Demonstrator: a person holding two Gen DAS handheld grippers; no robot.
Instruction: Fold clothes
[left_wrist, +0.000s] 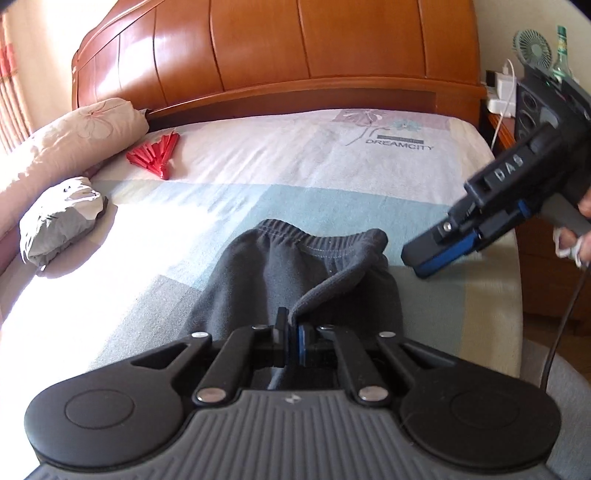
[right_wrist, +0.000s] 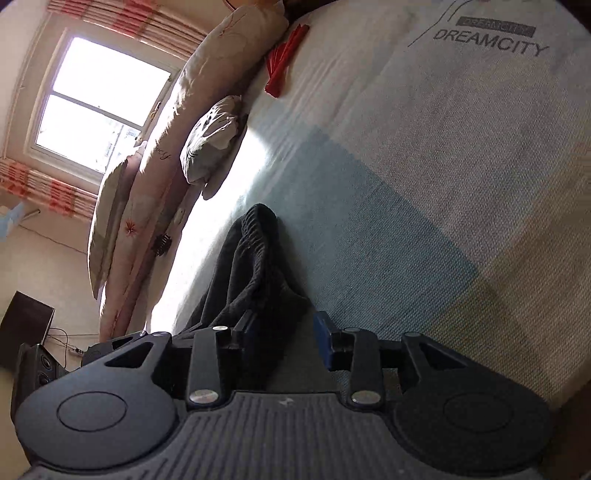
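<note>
"DREAMCITY" is printed in grey on the bed sheet (left_wrist: 399, 146) near the headboard; "DAS" stands in white letters on the right gripper (left_wrist: 424, 264) body.

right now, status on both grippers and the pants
Left gripper shut on dark grey pants fabric fold. Right gripper open, beside the pants, nothing held. Pants bunched on bed, unfolded. Nothing in the way.

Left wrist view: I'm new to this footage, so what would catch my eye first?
The dark grey trousers in the middle of the bed, a fold of them pinched in the left tongs. The right tongs hover open just right of them. A red folding fan lies near the wooden headboard.
</note>
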